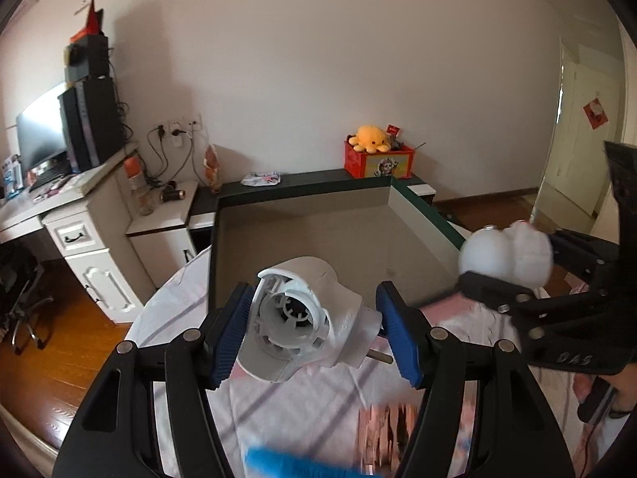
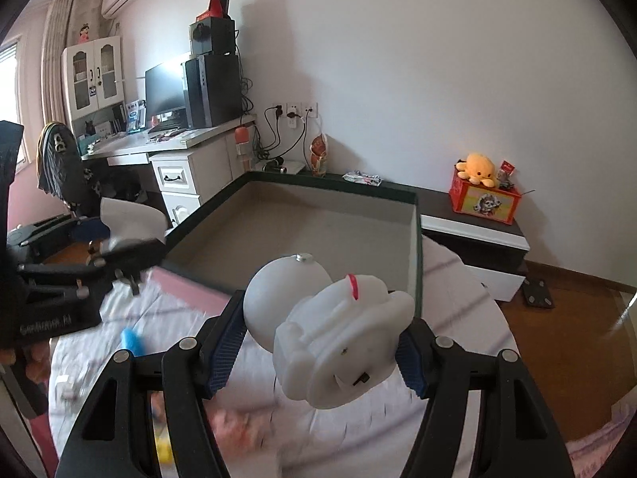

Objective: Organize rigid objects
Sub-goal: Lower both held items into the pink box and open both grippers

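My left gripper (image 1: 314, 332) is shut on a white plastic plug adapter (image 1: 302, 318) with a metal pin sticking out to the right. It hangs just in front of the near wall of a large dark-rimmed box lid (image 1: 302, 191) with a grey inside. My right gripper (image 2: 320, 338) is shut on a white cloud-shaped lamp with a round globe (image 2: 338, 330) and a red mark on top. In the left wrist view that lamp (image 1: 505, 255) shows at the right, by the box's right edge. In the right wrist view the box (image 2: 302, 235) lies straight ahead, with the left gripper (image 2: 119, 255) at its left corner.
The box rests on a bed with a white and pink striped sheet (image 2: 469, 290). A blue object (image 2: 133, 338) and small blurred items lie on the sheet. A white desk (image 2: 179, 147) with a computer stands at the left, and a red toy box with a yellow plush (image 2: 481, 191) on a low cabinet.
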